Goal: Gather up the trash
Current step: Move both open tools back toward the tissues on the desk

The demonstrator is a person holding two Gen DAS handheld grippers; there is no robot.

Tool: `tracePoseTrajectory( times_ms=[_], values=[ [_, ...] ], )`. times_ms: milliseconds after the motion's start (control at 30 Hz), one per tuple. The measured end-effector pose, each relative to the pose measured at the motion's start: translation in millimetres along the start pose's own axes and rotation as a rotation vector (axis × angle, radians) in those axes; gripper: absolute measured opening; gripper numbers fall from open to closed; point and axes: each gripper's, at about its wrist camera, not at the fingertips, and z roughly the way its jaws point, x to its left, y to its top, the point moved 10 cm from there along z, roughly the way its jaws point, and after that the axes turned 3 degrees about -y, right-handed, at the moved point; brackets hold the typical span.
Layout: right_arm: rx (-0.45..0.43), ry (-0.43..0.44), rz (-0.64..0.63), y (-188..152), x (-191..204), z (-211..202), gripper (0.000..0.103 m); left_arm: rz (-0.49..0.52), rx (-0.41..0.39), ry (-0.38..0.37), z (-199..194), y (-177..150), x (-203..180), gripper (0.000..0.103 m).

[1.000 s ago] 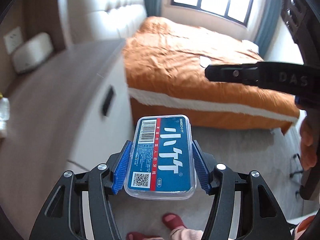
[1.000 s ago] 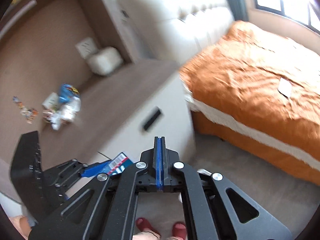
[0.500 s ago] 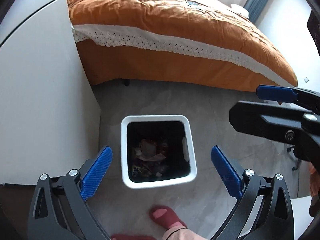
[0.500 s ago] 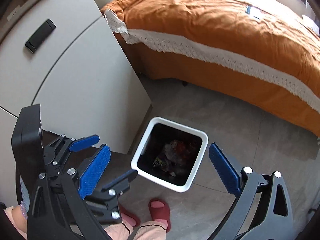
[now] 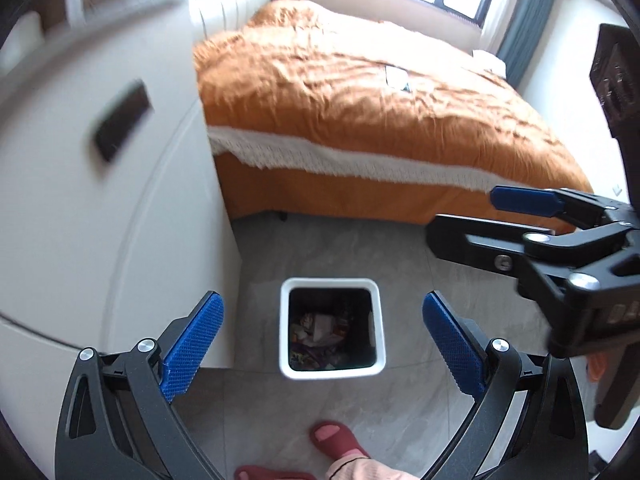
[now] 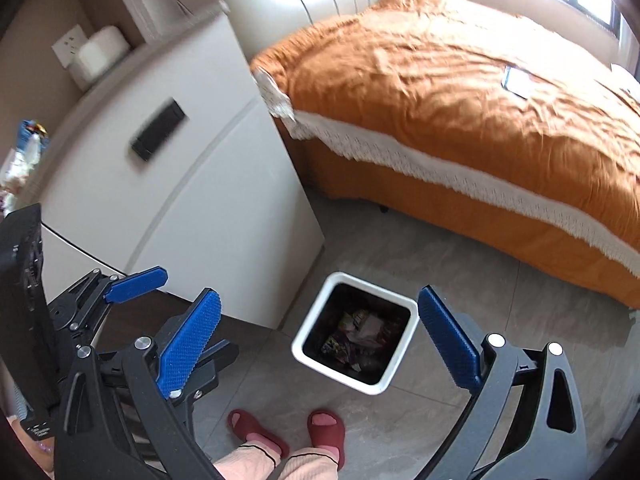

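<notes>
Hanging above the floor, the left gripper point(image 5: 323, 342) stands with its blue pads point(image 5: 191, 347) spread as wide as they go, and nothing lies between them or touches them. The right gripper point(image 6: 319, 343) is just as wide, its own pads point(image 6: 189, 344) bare and apart from everything. The jaws of both opened within the last second, though they have not widened further in the last half of it.

Below both sits the trash bin point(image 5: 286, 322), a square white container with a dark inside, upright on the grey tile floor point(image 5: 404, 264), its mouth facing straight up. It has no clear long axis from above; in the right wrist view it sits turned, one corner toward the near edge. Crumpled wrappers point(image 6: 362, 334) lie in its bottom. The bin stands just right of the white cabinet point(image 6: 192, 184), near its corner, and on the near side of the orange bed point(image 5: 360, 100), apart from both.

At the near edge a person's feet in red slippers point(image 6: 326, 430) stand close to the bin. More litter point(image 6: 20, 152) rests on the cabinet top at far left in the right wrist view.
</notes>
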Motion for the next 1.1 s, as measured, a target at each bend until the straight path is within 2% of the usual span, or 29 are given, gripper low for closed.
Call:
tracePoseTrajectory(
  times_ms=[100,233,400,567,700,767,1100],
  values=[
    [-0.054,0.048,-0.050,25.7,31.0,-32.6,0.098,-0.033,-0.062,0.018,-55.3,18.8,1.5,0.098],
    [-0.121,0.126,-0.130,57.6,79.2,-68.7,0.098,-0.073,-0.136,0.084,-120.9,35.8,15.1,0.098],
    [-0.192,0.261,-0.250,88.1,147.1,-103.6,0.098,-0.161,-0.224,0.229,-195.8,45.1,55.1,0.098],
    [-0.235,0.387,-0.385,109.6,216.8,-125.7,0.098,-0.287,-0.289,0.399,-257.9,30.1,109.6,0.098],
    [-0.231,0.443,-0.490,112.6,266.6,-127.5,0.098,-0.379,-0.328,0.538,-307.8,7.1,154.3,0.098],
    [-0.220,0.462,-0.528,109.9,287.5,-123.8,0.098,-0.414,-0.342,0.583,-327.3,-2.3,172.9,0.098],
    [-0.196,0.528,-0.646,112.0,383.7,-99.1,0.098,-0.482,-0.375,0.688,-384.1,-29.9,263.2,0.098]
  ],
)
